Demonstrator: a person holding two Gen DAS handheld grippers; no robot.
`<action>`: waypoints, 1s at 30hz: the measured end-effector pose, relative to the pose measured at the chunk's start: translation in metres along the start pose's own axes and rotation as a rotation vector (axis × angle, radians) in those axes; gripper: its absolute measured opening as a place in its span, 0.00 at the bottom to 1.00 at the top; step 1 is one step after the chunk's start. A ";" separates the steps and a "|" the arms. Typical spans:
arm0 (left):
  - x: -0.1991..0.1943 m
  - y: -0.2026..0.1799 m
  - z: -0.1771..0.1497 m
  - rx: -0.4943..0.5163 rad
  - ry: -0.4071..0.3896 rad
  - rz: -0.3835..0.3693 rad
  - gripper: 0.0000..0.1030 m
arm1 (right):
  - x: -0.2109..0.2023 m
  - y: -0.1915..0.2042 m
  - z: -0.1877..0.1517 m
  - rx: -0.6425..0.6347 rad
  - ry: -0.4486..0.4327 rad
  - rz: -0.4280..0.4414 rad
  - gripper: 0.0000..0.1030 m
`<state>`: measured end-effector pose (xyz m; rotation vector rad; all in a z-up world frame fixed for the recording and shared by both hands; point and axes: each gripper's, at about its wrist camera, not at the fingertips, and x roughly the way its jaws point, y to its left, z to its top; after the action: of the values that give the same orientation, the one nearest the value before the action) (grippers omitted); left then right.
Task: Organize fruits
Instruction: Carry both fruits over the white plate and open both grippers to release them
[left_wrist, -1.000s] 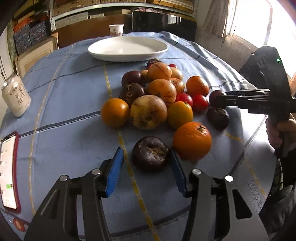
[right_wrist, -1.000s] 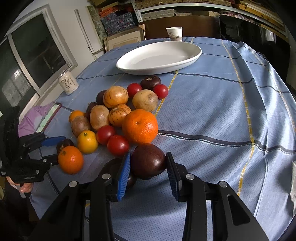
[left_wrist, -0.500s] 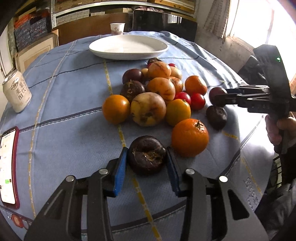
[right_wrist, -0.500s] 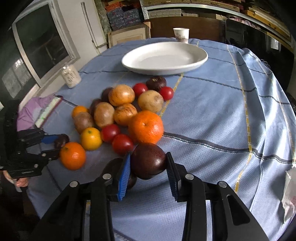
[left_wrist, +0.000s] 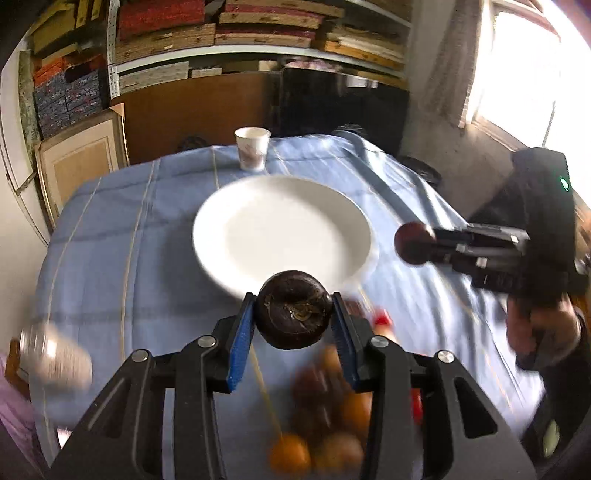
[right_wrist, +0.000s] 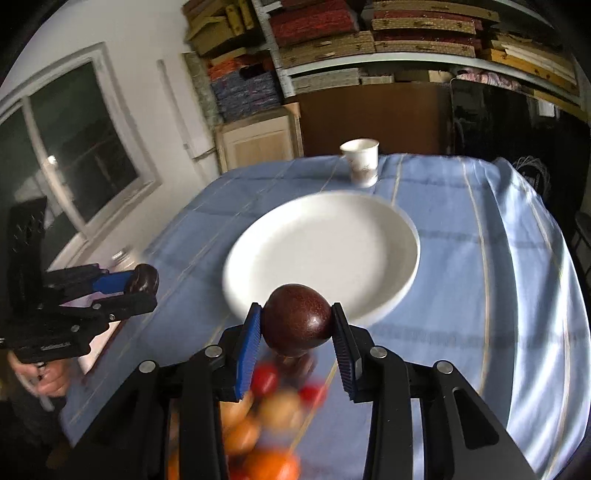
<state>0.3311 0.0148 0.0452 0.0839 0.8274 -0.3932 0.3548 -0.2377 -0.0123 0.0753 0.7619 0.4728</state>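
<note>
Left gripper (left_wrist: 293, 319), lower centre of its own view – blue pads pinching 1 wrinkled dark fruit (left_wrist: 293, 309), stem scar facing the camera, held clear of the cloth. Right gripper (right_wrist: 296, 330), lower centre of its view – pads clamped on 1 smooth dark-red fruit (right_wrist: 296, 321), likewise lifted. Each gripper also shows at the edge of the other's view, fruit at its tip.

White plate (left_wrist: 282, 232), mid-frame just beyond both held fruits – nothing on it. Paper cup (left_wrist: 252, 148) behind the plate at upper centre. Blue tablecloth (left_wrist: 110, 258) under all. Remaining fruit pile (right_wrist: 258, 424), oranges, red and tan pieces, blurred at the bottom edge beneath the fingers. Pale jar (left_wrist: 55, 360), blurred, lower left of the left view.

Step in hand, by judgement: carry, 2 dark fruits in transit from pile to plate. Next move calls for bringing each fruit over the plate's bowl, lowering until it rests, then spreading the pads slowly so round fruit does not roll over the rim.
</note>
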 end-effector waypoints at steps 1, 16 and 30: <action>0.016 0.003 0.013 -0.010 0.012 0.009 0.38 | 0.014 -0.006 0.010 0.010 0.006 -0.015 0.37; 0.164 0.039 0.063 -0.099 0.218 0.110 0.61 | 0.135 -0.036 0.046 0.016 0.142 -0.068 0.45; -0.017 0.010 -0.007 -0.132 -0.023 0.126 0.93 | -0.050 0.021 -0.023 -0.091 -0.080 -0.035 0.67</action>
<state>0.3202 0.0311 0.0519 0.0085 0.8189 -0.2199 0.3002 -0.2426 0.0083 -0.0035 0.6613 0.4677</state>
